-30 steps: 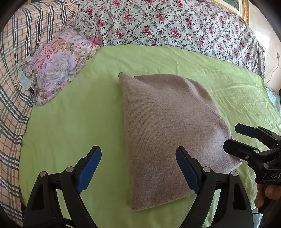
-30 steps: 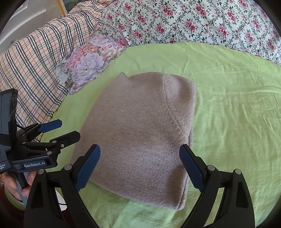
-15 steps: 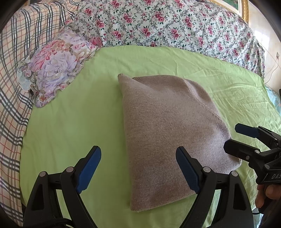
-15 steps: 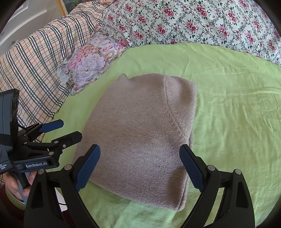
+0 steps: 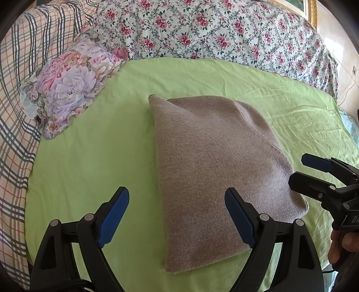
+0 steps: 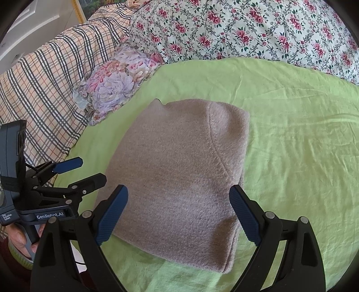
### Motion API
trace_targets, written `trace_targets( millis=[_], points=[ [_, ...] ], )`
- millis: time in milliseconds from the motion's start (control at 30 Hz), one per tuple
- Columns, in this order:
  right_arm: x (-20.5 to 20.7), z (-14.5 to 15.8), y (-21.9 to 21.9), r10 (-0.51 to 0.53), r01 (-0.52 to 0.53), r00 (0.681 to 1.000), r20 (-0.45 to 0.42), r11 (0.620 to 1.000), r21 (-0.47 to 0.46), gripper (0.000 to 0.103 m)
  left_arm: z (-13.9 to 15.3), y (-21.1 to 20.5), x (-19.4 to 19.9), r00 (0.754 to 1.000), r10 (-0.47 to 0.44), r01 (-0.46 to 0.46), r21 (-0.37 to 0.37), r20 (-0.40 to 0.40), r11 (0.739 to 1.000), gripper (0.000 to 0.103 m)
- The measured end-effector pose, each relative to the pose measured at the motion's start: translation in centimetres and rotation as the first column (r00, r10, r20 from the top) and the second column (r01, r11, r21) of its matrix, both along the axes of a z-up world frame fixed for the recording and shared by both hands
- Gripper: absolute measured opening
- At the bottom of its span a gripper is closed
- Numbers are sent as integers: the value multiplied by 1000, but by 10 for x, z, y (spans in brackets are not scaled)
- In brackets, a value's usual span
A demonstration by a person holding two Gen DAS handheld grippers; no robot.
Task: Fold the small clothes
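Observation:
A taupe knitted garment (image 5: 213, 166) lies folded into a flat packet on the green sheet (image 5: 94, 157); it also shows in the right wrist view (image 6: 179, 179). My left gripper (image 5: 177, 215) is open and empty, above the packet's near left edge. My right gripper (image 6: 178, 213) is open and empty, above the packet's near edge. The right gripper also shows at the right of the left wrist view (image 5: 309, 173), and the left gripper at the left of the right wrist view (image 6: 85, 170). Neither touches the garment.
A floral pillow (image 5: 67, 83) lies at the far left of the sheet. A rose-patterned quilt (image 5: 213, 33) runs along the back. A plaid blanket (image 6: 44, 89) covers the left side. A picture frame (image 5: 311, 9) hangs at the top right.
Both grippers have stayed open and drifted only slightly. The garment has not moved.

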State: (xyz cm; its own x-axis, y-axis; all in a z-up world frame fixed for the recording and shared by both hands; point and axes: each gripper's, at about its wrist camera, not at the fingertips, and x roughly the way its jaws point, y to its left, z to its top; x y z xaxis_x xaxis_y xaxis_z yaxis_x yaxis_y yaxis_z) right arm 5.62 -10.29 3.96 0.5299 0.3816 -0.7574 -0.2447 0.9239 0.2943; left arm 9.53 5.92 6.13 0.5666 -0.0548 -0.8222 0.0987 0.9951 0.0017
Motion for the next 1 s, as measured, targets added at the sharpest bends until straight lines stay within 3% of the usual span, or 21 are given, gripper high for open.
trace_targets(
  millis=[667,800,1000],
  points=[
    [8,0,-6,-9,9,1000,1,1000,4,92,1,-3,11,1000,-31,31,7,-6,999,88],
    [13,-1,-10,-17,17,1000,1,1000,-2,92,3,-4,14,1000,-22,21,46,19,999,88],
    [16,-4,-10,-22,22,1000,-6,1000,1,92,4,-1,18,1000,-17,16,45,14,999,88]
  ],
)
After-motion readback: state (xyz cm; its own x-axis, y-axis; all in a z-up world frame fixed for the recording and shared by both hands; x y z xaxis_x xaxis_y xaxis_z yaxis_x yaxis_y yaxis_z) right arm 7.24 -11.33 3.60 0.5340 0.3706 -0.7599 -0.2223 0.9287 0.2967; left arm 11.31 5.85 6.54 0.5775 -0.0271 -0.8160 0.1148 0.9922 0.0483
